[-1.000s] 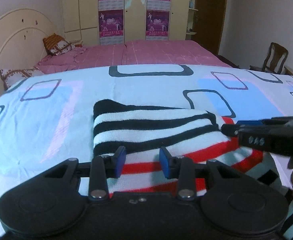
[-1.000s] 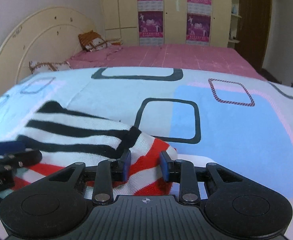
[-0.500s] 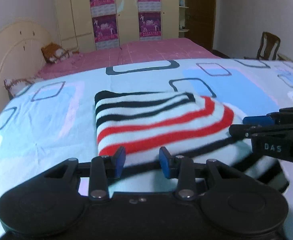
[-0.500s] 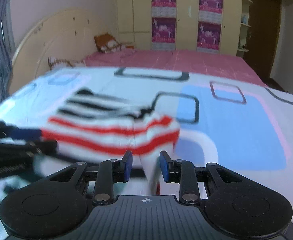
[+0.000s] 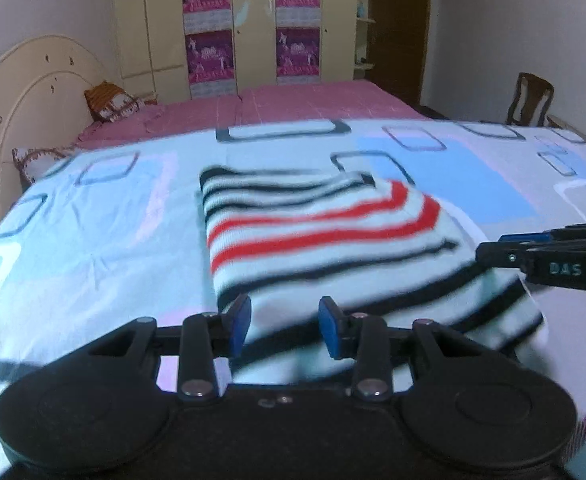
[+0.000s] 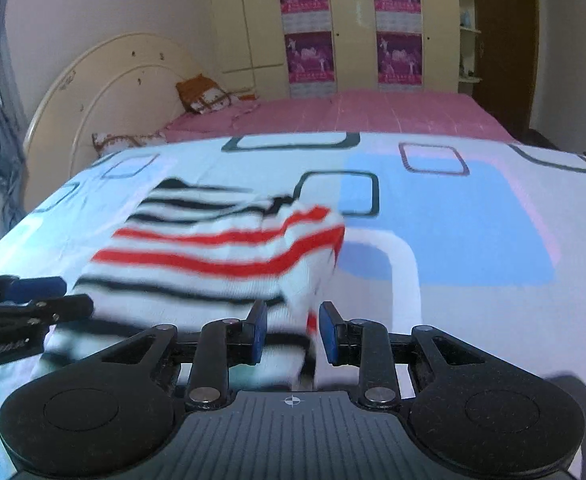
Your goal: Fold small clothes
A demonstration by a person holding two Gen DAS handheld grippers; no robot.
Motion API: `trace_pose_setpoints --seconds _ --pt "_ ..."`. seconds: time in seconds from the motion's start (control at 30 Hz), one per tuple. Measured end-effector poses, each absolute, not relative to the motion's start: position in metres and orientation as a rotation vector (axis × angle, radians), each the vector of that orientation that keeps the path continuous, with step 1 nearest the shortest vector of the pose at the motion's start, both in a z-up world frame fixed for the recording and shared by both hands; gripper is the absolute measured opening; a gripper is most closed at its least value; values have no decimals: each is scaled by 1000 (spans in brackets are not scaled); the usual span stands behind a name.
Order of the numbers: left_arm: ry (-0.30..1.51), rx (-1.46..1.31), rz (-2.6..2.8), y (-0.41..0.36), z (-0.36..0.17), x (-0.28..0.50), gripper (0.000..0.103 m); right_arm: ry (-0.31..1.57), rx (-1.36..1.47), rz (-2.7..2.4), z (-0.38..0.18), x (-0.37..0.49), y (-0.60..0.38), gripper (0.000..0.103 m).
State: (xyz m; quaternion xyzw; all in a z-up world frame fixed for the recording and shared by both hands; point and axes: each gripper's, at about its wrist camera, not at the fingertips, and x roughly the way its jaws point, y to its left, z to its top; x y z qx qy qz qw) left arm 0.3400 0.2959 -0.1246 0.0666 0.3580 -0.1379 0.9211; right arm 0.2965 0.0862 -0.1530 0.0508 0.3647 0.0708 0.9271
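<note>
The left gripper (image 5: 285,324) is hovering low over the near edge of the striped knit garment (image 5: 325,236), its blue-padded fingers (image 5: 240,318) standing apart with cloth showing in the gap but not pinched. The right gripper (image 6: 293,330) is likewise sitting with its jaws spread, its blue pads (image 6: 259,330) flanking the garment's near right corner, which is hanging loosely between them; the pads are not closing on it.

In the left wrist view the right gripper (image 5: 549,258) is reaching in from the right edge, just beside the garment's right side, and in the right wrist view the left gripper (image 6: 29,304) is coming in from the left edge, just beside its left side.

The striped knit garment (image 6: 221,248) is lying folded on the patterned bedsheet (image 5: 93,248), near the front edge of the bed, with black stripes at the far end, red stripes across the middle and black stripes again nearest the grippers. It is looking blurred in both views.

Beyond the sheet a pink bedspread (image 5: 293,100) is covering the far part of the bed. A cream curved headboard (image 5: 33,92) is standing at the left with an orange patterned pillow (image 5: 111,100) against it. A cream wardrobe (image 5: 253,20) with purple posters (image 5: 209,56) is filling the back wall, and a wooden chair (image 5: 531,98) is standing at the right.
</note>
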Motion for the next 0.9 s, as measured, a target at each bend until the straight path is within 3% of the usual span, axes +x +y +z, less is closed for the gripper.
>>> trace_pose_setpoints --seconds 0.07,0.37,0.43,0.5,0.57,0.6,0.7,0.8,0.9 --pt "760 134 -276 297 -135 338 43 779 95 127 -161 285 88 30" --pt "791 89 -252 301 -138 342 44 888 333 90 -193 281 67 30" --pt "799 81 -237 300 -137 344 48 885 361 104 -198 280 63 31" --pt "803 78 -213 296 -136 344 74 887 359 98 -196 281 63 32" --pt "806 72 -187 294 -135 341 87 877 315 92 -193 278 69 32" --pt "806 74 -178 291 -134 339 89 872 293 91 -192 278 72 35" --pt "825 92 -143 283 -130 329 99 862 194 67 -181 276 76 62" --pt "816 83 -114 277 -116 308 102 799 214 78 -161 257 68 64" --pt "773 83 -77 271 -95 277 103 738 204 98 -137 223 63 79"
